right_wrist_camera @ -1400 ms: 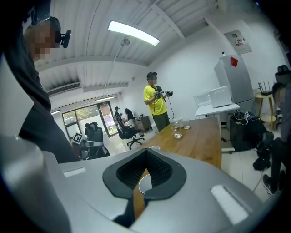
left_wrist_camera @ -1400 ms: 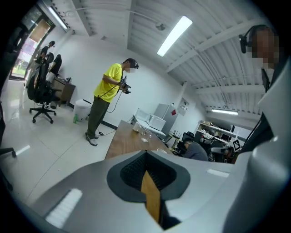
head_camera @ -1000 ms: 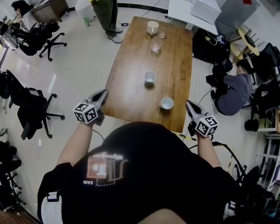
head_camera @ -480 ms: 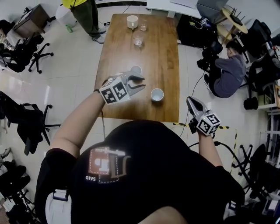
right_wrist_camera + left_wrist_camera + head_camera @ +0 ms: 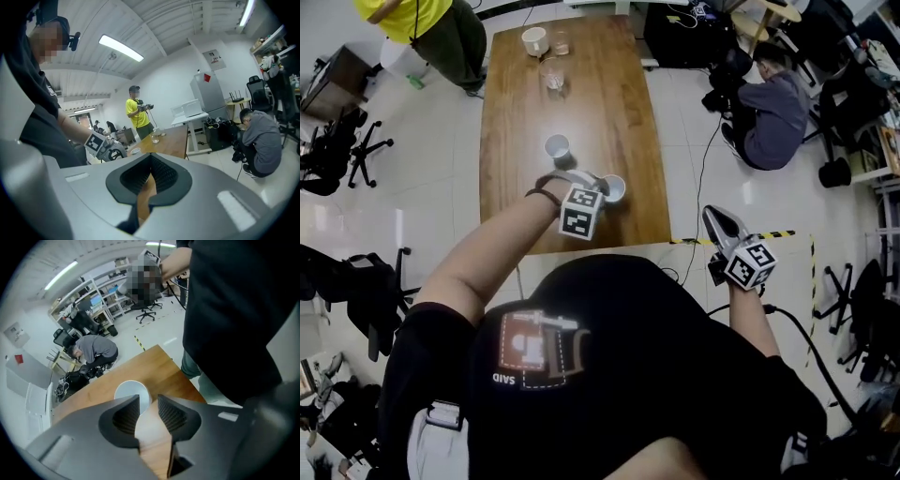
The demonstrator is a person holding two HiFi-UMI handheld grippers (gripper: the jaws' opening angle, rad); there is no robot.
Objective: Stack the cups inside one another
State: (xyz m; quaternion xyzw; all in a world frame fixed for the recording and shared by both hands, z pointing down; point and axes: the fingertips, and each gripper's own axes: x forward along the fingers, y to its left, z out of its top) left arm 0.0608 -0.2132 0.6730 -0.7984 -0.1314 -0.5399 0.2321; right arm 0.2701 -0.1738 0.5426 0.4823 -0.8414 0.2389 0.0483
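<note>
Two white cups stand on the wooden table (image 5: 516, 187): a far cup (image 5: 557, 146) and a near cup (image 5: 615, 187). My left gripper (image 5: 586, 180) points steeply down over the table, just left of the near cup. In the left gripper view that near cup (image 5: 131, 393) sits just beyond the fingertips; the left gripper (image 5: 149, 405) jaws are opening with only bare wood between them. My right gripper (image 5: 721, 220) hangs off the table's right side, over the floor. In its own view, the right gripper (image 5: 150, 158) is shut and holds nothing.
At the table's far end stand a white mug (image 5: 534, 39) and two clear glasses (image 5: 551, 77). A person in yellow (image 5: 431, 28) stands at the far left corner. Another person (image 5: 773, 98) crouches on the floor to the right. Office chairs (image 5: 342, 150) stand at left.
My left gripper swung from beside the table's left edge to over the table by the near cup, rolled over, and went from shut to open. The right gripper shifted slightly and stayed shut.
</note>
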